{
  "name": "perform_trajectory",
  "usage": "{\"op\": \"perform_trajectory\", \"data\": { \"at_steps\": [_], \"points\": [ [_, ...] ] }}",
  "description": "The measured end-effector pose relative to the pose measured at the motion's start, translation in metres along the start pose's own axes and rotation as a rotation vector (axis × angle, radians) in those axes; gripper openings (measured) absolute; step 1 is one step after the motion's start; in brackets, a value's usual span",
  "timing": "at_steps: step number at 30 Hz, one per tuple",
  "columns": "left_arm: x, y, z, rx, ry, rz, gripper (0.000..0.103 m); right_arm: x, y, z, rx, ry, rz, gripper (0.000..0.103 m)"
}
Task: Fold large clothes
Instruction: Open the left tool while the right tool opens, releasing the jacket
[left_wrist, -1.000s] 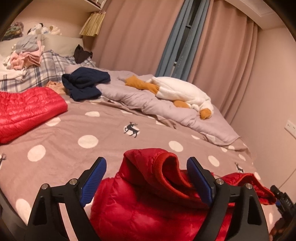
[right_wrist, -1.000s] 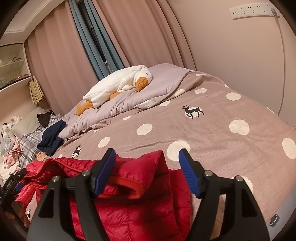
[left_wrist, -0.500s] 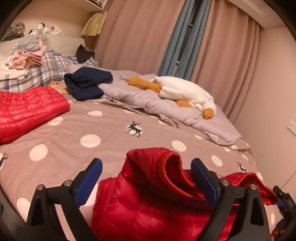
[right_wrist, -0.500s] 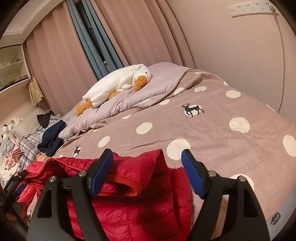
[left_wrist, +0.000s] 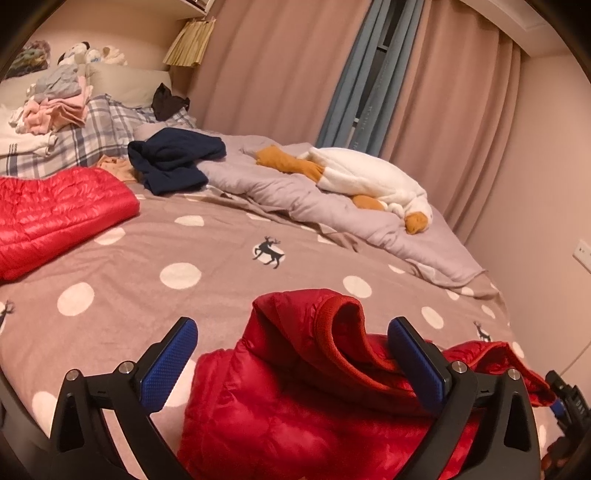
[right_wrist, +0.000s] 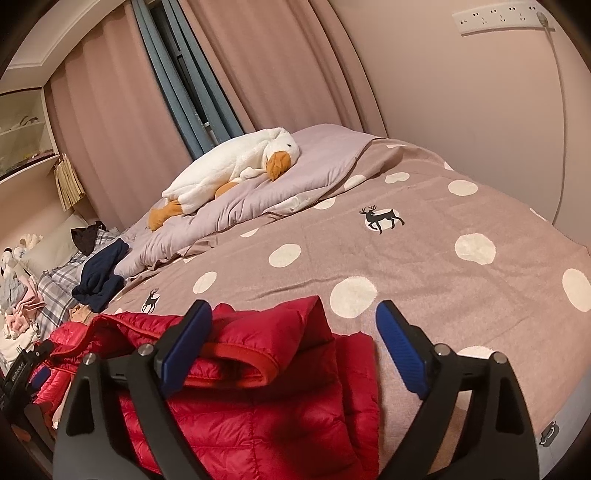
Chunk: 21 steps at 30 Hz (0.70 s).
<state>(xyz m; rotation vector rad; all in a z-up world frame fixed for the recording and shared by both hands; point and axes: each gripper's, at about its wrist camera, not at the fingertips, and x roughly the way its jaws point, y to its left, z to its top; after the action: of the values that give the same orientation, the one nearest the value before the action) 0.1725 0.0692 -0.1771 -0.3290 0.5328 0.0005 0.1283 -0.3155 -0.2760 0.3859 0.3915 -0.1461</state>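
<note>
Now, nearest to us, our left gripper (left_wrist: 291, 363) has let go: its jaws were narrower a second ago and are opening to nearly full width, and the blue pads (left_wrist: 168, 365) stand clear of cloth, though the red puffer jacket (left_wrist: 295, 398) lies between them, its ribbed collar humped up at lower centre of the frame. Our right gripper (right_wrist: 291, 347) is doing the same, jaws opening, with the other end of the jacket (right_wrist: 255, 373) bunched under its left pad (whether that pad brushes the fabric we cannot tell). We judge that this fold has just been laid on the dotted bedspread (left_wrist: 207, 258) and released, so the jacket rests at the bed's near edge, rumpled and probably needing another fold or smoothing. Farther off, at middle left of the left view, a second red jacket (left_wrist: 55, 218) lies flatter. Beyond it sit a navy garment (left_wrist: 173, 162) and the plush goose (left_wrist: 365, 181) below the curtains.
</note>
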Motion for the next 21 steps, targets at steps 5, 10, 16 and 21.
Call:
{"op": "perform_trajectory", "data": {
  "at_steps": [5,10,16,21],
  "points": [
    [-0.001,0.0,-0.001,0.005,-0.002,0.006,0.102,-0.001,0.0,0.0,0.0,-0.003,-0.002,0.092],
    [-0.005,-0.001,-0.002,0.015,-0.009,0.006,0.102,-0.003,0.0,0.001,-0.004,-0.006,-0.006,0.094],
    [-0.006,0.0,-0.001,0.006,-0.002,-0.001,0.102,-0.007,-0.002,0.004,0.001,-0.016,-0.005,0.097],
    [-0.01,0.0,0.001,0.002,-0.005,0.001,0.102,-0.01,-0.004,0.006,0.003,-0.023,-0.012,0.098]
  ]
}}
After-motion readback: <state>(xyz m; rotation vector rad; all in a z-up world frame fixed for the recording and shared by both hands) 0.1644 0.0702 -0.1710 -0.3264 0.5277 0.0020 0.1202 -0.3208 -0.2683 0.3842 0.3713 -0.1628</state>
